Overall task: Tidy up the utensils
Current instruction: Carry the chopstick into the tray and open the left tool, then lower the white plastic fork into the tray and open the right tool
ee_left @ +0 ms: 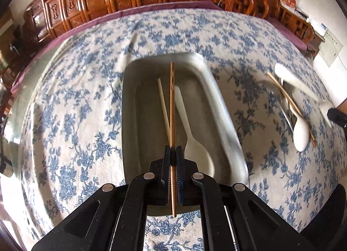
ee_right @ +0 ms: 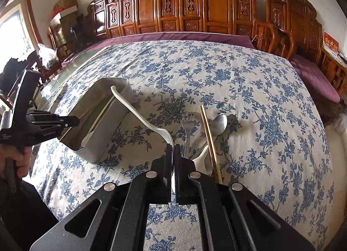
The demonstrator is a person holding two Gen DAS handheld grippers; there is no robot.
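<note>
My left gripper point(ee_left: 172, 148) is shut on a brown wooden chopstick point(ee_left: 172, 103) and holds it lengthwise over the metal tray point(ee_left: 219, 103). In the tray lie a pale chopstick point(ee_left: 163, 103) and a white spoon point(ee_left: 195, 142). My right gripper point(ee_right: 173, 145) is shut on a white spoon point(ee_right: 138, 112) and holds it above the cloth, to the right of the tray point(ee_right: 104, 142). On the cloth beside it lie a metal fork point(ee_right: 187, 129), a metal spoon point(ee_right: 219, 123), a wooden chopstick point(ee_right: 209, 140) and another white spoon point(ee_right: 200, 159).
A blue-flowered cloth point(ee_right: 249, 90) covers the table. Carved wooden chairs point(ee_right: 190, 8) line the far side. The left gripper point(ee_right: 69, 120) and the person's hand point(ee_right: 17, 159) show at the left of the right wrist view.
</note>
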